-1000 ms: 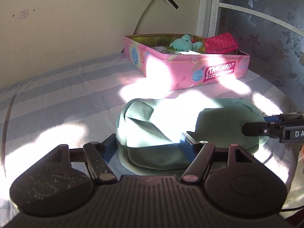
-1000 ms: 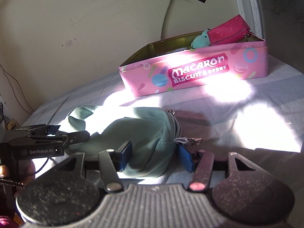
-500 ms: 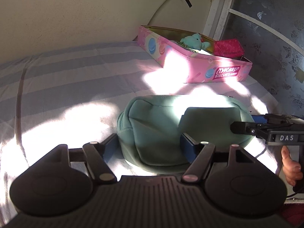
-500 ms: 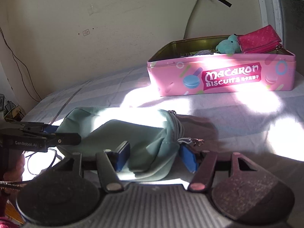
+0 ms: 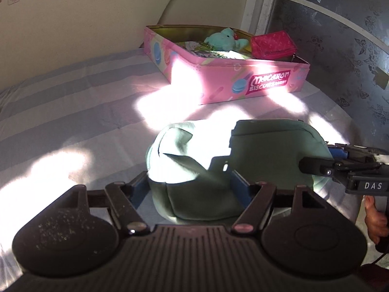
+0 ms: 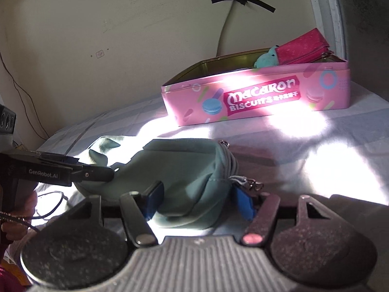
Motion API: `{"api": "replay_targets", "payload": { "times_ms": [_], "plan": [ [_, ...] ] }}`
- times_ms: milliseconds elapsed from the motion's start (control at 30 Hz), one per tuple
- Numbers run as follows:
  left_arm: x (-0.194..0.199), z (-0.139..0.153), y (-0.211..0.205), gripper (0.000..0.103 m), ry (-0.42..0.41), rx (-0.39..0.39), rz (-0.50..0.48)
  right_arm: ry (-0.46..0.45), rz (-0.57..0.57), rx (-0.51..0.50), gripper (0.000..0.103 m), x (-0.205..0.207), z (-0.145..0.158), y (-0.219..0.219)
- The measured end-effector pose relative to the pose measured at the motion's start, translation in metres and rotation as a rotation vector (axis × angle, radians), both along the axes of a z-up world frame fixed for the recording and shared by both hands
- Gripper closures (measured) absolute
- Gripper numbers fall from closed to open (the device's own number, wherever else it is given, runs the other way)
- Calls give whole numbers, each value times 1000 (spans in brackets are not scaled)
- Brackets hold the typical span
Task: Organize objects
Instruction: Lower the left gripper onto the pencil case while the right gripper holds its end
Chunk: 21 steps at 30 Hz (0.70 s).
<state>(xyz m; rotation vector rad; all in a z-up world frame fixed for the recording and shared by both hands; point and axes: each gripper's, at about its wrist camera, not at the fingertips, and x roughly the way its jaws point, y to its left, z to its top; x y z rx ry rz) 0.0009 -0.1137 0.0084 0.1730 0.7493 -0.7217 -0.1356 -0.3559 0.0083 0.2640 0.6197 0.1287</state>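
Left claw [image 5: 192, 189]: grasping one end of the green pouch [image 5: 243, 160]. Right claw [image 6: 198, 200]: pads pressed on the pouch's opposite, zipper end, jaws having just been opening then closing slightly. Pouch lies between both claws on the striped bed [image 5: 73, 112]. Beyond the claws: pink biscuit tin [image 6: 255, 97], holding teal plush [image 5: 223, 39] and red purse [image 5: 273, 45].
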Motion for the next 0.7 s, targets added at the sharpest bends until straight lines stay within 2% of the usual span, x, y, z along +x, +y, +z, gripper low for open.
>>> {"api": "replay_targets", "payload": {
  "times_ms": [200,333,367,433,500,600,700],
  "plan": [
    [-8,3,-63,29,-15,55,-145,-2,-131,16,41,-27,-4,-52],
    [-4,6,-91,28,-32,111,-215,-2,-172,32,34,-35,-5,-73],
    [0,6,-94,28,-17,115,-216,2,-163,30,31,-35,-4,-77],
    [6,6,-95,28,19,108,-200,9,-151,13,32,-31,1,-88],
    [5,4,-92,28,25,92,-187,-7,-156,13,32,-29,9,-102],
    [2,1,-89,28,24,67,-162,-61,-178,71,34,-29,25,-126],
    [2,2,-90,28,23,61,-154,-48,-177,34,39,-19,32,-135]
  ]
}}
